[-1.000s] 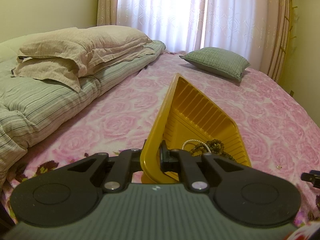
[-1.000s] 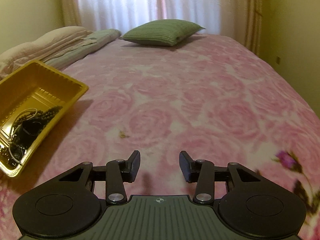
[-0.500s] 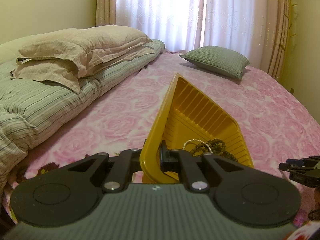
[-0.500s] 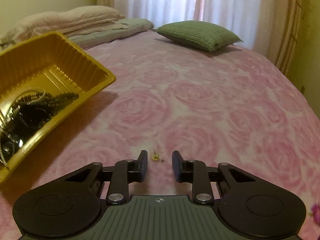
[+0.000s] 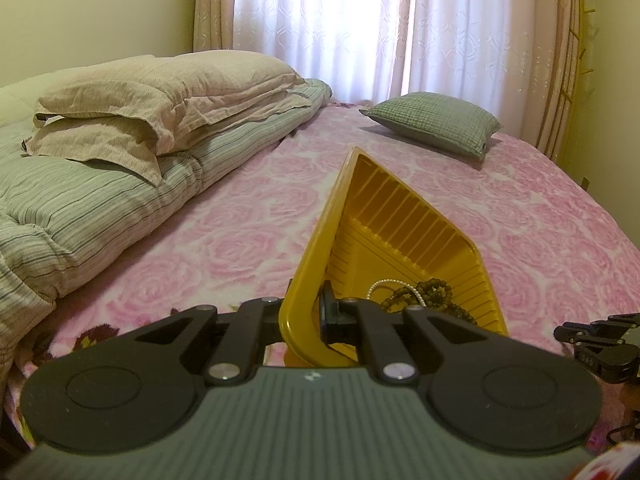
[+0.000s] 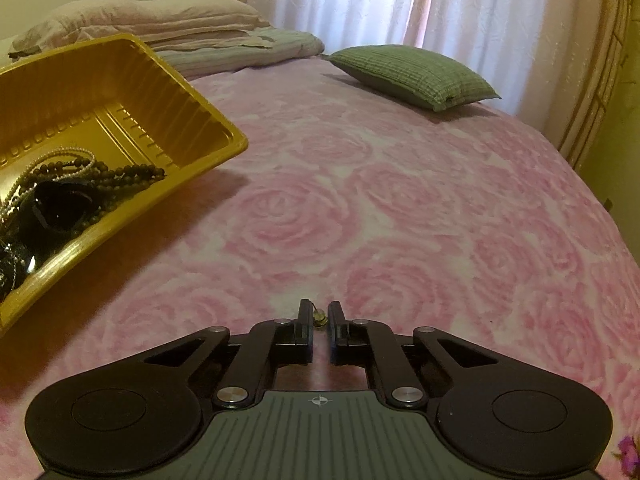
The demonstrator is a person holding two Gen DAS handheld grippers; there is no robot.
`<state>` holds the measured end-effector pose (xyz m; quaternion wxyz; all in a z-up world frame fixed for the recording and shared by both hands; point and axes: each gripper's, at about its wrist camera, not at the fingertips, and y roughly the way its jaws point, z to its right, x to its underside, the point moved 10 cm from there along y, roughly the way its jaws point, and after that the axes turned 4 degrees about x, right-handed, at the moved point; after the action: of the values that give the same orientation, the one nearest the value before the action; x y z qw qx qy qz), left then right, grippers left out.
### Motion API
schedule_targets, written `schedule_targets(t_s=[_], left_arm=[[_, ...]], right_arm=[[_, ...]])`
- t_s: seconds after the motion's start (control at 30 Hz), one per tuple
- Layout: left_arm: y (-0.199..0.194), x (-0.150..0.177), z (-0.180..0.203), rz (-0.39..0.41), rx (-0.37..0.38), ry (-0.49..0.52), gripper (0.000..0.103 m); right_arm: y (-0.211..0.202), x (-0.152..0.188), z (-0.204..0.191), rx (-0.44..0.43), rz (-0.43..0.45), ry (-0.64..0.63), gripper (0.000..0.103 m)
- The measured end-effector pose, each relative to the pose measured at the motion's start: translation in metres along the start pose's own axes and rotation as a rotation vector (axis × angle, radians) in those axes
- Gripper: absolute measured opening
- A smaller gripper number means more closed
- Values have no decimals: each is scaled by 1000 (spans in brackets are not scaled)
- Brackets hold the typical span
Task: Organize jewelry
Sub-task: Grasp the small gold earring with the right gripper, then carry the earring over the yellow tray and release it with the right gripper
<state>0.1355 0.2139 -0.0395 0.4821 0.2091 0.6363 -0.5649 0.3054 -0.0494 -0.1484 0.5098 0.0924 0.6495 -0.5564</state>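
Left gripper: fingers clamped on the near wall of one yellow tray, which is tilted above the bed. Ahead of these fingers, inside the tray, lie one dark bead strand and one pearl strand. Right gripper: fingers narrowly parted, one small gold earring between their tips, contact unclear. Beyond: one green cushion, two stacked pillows.
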Motion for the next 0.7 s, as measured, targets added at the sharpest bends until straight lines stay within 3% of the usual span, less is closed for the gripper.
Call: schedule_targets(t_s=[0.4,0.7], left_arm=[[1,1,0,0,2,-1,7],[1,1,0,-1,1,-2,7]], right_arm=[[-46,-1,13,-9,-4,178,7],[-77,-27,-19,-91,25,193,7]])
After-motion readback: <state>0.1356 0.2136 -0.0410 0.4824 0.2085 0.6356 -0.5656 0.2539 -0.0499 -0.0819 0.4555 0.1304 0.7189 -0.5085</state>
